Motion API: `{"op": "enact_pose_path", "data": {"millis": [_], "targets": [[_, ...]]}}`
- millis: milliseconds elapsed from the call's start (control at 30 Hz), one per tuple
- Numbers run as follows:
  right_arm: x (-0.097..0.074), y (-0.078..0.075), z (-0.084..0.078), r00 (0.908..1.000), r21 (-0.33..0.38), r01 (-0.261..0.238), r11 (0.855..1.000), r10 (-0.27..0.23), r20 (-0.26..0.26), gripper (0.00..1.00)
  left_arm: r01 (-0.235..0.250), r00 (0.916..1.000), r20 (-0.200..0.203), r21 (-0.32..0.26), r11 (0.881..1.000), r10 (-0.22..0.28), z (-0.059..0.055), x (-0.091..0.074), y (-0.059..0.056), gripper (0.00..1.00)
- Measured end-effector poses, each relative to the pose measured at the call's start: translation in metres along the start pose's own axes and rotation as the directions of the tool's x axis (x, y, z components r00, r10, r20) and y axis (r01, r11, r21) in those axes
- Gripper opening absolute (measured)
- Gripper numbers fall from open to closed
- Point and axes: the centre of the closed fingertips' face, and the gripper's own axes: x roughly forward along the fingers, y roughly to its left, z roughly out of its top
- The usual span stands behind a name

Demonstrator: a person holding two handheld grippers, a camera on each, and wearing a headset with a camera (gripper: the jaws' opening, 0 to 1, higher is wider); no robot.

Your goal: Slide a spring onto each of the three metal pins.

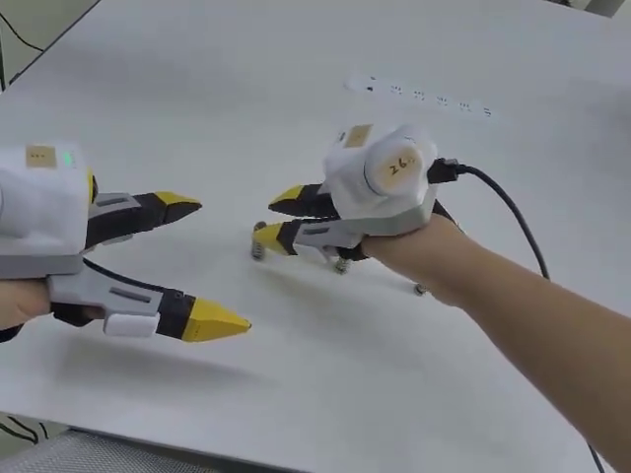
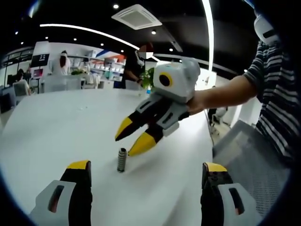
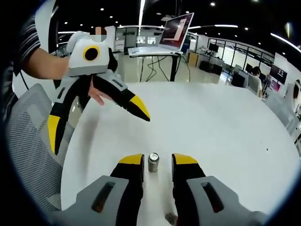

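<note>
Metal spring point(image 3: 153, 163) stands between the tips of the narrowly parted right gripper point(image 3: 158, 159), seemingly untouched; left gripper point(image 2: 146, 165) gapes wide.

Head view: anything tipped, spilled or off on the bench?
Nothing stands out. One pin with its spring stands upright at the tips of the right gripper, whose jaws are open. Two more small metal pieces sit under that hand, too small to judge. The power strip lies flat on the far side of the table.
</note>
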Motion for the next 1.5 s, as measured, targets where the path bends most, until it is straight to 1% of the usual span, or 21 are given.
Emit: {"op": "enact_pose_path", "data": {"millis": [167,433,500,633,767,900,1000,1100,1167,1267,1333,1367,1400,1433,1500], "targets": [[-0.012,0.001,0.001,0.9996,0.017,0.014,1.000,-0.014,0.026,0.26,0.004,1.0000,0.002,0.010,1.000,-0.004,0.005,0.004,0.000,0.95],[-0.033,-0.003,0.000,0.9960,0.047,0.059,0.997,-0.062,0.065,0.35,0.014,0.9999,0.002,0.024,1.000,-0.014,0.012,0.010,-0.002,0.96],[-0.038,-0.002,-0.001,0.9949,0.063,0.061,0.996,-0.066,0.076,0.36,0.016,0.9999,0.001,0.026,1.000,-0.016,0.013,0.011,-0.003,0.97],[-0.048,-0.002,-0.008,0.9925,0.076,0.078,0.994,-0.085,0.088,0.40,0.018,0.9998,-0.001,0.029,0.999,-0.017,0.015,0.012,-0.002,0.97],[-0.055,0.000,-0.015,0.9911,0.096,0.083,0.992,-0.092,0.097,0.44,0.018,0.9998,-0.003,0.032,0.999,-0.018,0.017,0.013,-0.001,0.98],[-0.065,0.000,-0.021,0.9875,0.118,0.096,0.988,-0.109,0.113,0.46,0.022,0.9998,-0.004,0.040,0.999,-0.022,0.020,0.014,-0.002,0.98],[-0.074,0.000,-0.023,0.9821,0.150,0.101,0.983,-0.122,0.143,0.49,0.025,0.9997,-0.008,0.045,0.999,-0.025,0.022,0.014,-0.002,0.98],[-0.086,-0.003,-0.028,0.9740,0.167,0.127,0.978,-0.154,0.166,0.54,0.025,0.9997,-0.001,0.050,0.998,-0.025,0.025,0.014,-0.002,0.98],[-0.093,-0.003,-0.032,0.9709,0.187,0.131,0.973,-0.164,0.174,0.57,0.024,0.9997,0.002,0.050,0.998,-0.024,0.027,0.014,-0.002,0.98],[-0.101,-0.004,-0.038,0.9683,0.200,0.144,0.969,-0.179,0.174,0.59,0.023,0.9997,0.006,0.054,0.998,-0.024,0.029,0.014,-0.003,0.98],[-0.109,-0.006,-0.040,0.9606,0.219,0.159,0.963,-0.202,0.191,0.64,0.024,0.9996,0.014,0.053,0.998,-0.025,0.031,0.013,-0.004,0.98],[-0.115,-0.008,-0.040,0.9508,0.237,0.175,0.956,-0.226,0.212,0.66,0.020,0.9997,0.014,0.060,0.998,-0.021,0.031,0.013,-0.004,0.98],[-0.118,-0.007,-0.041,0.9501,0.238,0.173,0.956,-0.225,0.216,0.67,0.017,0.9998,0.005,0.071,0.997,-0.017,0.030,0.013,-0.004,0.98],[-0.122,-0.006,-0.042,0.9465,0.246,0.177,0.953,-0.234,0.223,0.70,0.019,0.9998,-0.005,0.076,0.997,-0.019,0.028,0.013,-0.005,0.98],[-0.126,-0.005,-0.045,0.9431,0.248,0.184,0.951,-0.242,0.228,0.74,0.018,0.9997,-0.015,0.078,0.997,-0.017,0.025,0.012,-0.005,0.98]]}}
